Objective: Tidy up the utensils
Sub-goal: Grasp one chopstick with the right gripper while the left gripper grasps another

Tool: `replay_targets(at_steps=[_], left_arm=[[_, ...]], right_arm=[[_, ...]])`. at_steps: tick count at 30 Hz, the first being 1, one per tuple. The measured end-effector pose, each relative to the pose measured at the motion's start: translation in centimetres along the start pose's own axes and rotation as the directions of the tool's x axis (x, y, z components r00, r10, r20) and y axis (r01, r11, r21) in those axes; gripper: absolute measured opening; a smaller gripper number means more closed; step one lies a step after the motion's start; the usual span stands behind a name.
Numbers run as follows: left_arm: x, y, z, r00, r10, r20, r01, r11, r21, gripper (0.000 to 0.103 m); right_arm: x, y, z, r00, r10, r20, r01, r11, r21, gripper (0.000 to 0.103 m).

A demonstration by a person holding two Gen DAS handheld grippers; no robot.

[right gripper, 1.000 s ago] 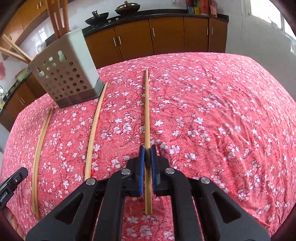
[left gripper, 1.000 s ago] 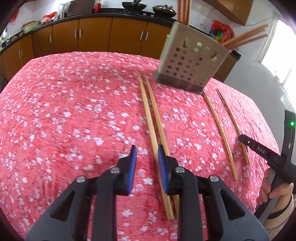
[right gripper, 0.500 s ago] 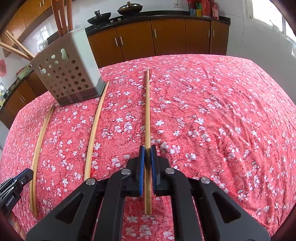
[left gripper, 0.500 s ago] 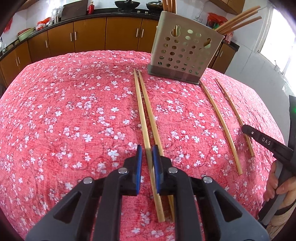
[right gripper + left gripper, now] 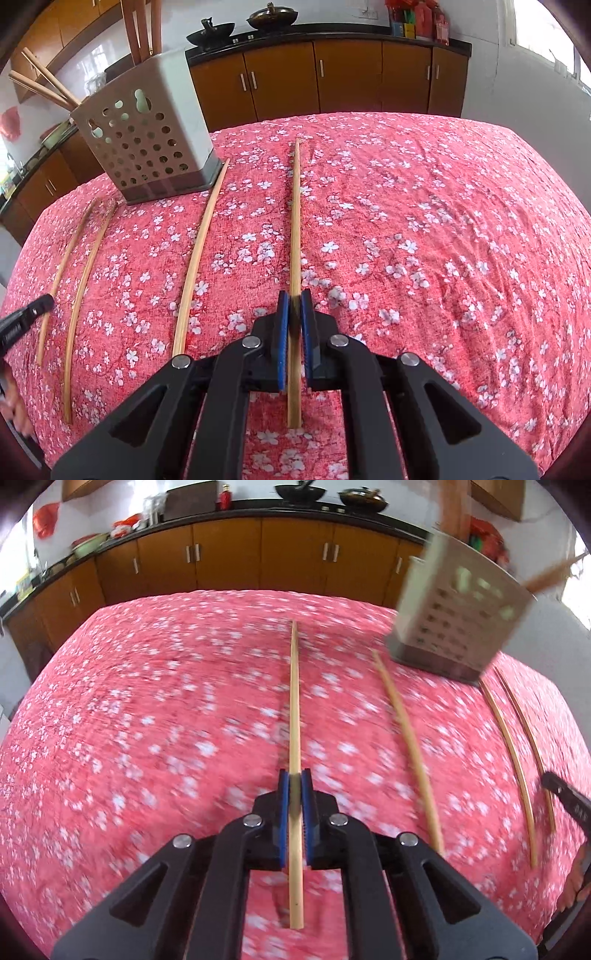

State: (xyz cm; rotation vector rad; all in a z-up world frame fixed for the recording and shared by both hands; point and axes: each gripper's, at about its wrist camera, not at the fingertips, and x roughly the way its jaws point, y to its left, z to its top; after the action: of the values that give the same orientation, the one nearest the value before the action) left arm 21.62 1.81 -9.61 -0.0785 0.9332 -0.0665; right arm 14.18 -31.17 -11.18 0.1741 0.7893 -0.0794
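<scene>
The left gripper [image 5: 294, 775], open beside a pair of chopsticks a second ago, now clenches one chopstick [image 5: 294, 701] at frame center, while the right gripper [image 5: 294, 295] holds another chopstick [image 5: 295, 221], both ready for the perforated holder [image 5: 147, 136] at upper left.

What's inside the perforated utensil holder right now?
Several wooden chopsticks stand in the holder, some upright, others leaning out over its rim. Only the parts above the rim show; the walls cover their lower ends and anything else inside.
</scene>
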Motion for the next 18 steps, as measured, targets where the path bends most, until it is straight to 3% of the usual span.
replay_targets(at_steps=[6, 18], left_arm=[[0.2, 1.2, 0.0, 0.999, -0.013, 0.038, 0.014, 1.0, -0.014, 0.009], [-0.1, 1.8, -0.3, 0.998, -0.049, 0.042, 0.051, 0.998, -0.049, 0.009]], right_arm=[[0.1, 0.2, -0.1, 1.0, -0.012, 0.014, 0.013, 1.0, -0.016, 0.008], [0.1, 0.1, -0.1, 1.0, -0.006, 0.013, 0.006, 1.0, -0.012, 0.008]])
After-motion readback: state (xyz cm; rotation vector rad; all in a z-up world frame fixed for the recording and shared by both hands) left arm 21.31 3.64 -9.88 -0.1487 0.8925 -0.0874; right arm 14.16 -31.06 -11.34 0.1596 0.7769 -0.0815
